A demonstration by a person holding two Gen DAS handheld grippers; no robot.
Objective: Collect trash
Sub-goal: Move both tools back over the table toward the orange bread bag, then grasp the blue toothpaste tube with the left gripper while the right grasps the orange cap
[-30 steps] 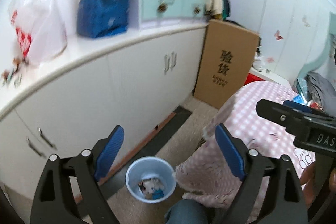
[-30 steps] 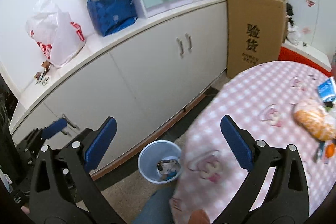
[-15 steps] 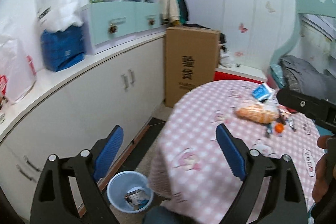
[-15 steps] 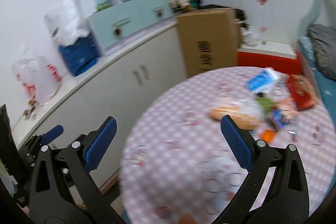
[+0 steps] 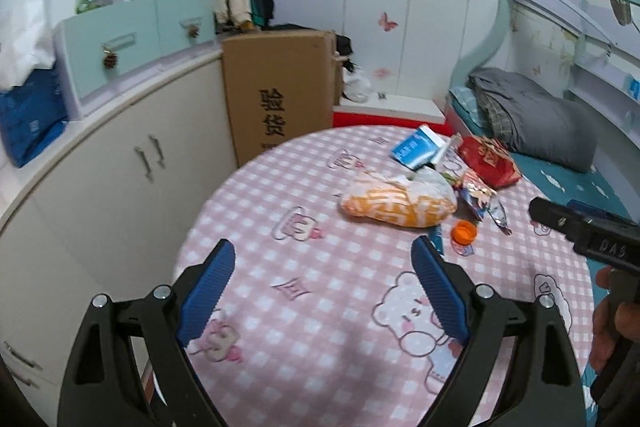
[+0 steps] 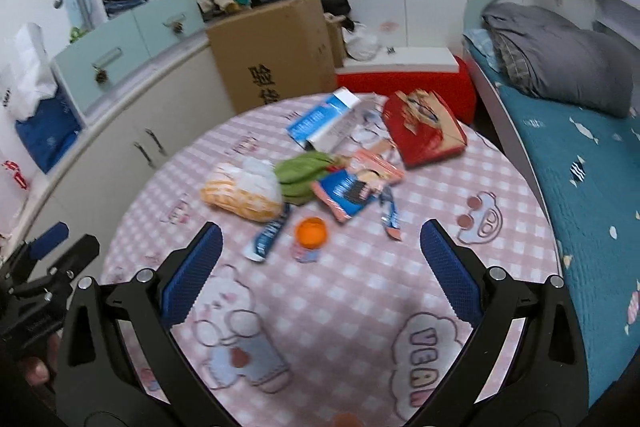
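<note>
Over the pink checked table (image 6: 360,307) I had both grippers spread wide and empty, the litter heap (image 6: 340,163) at twelve o'clock of the right gripper (image 6: 316,263) and at one o'clock, farther off, from the left gripper (image 5: 320,279).

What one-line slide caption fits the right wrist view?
Open right gripper hovers over a pink checked tablecloth strewn with wrappers and an orange cap.
</note>
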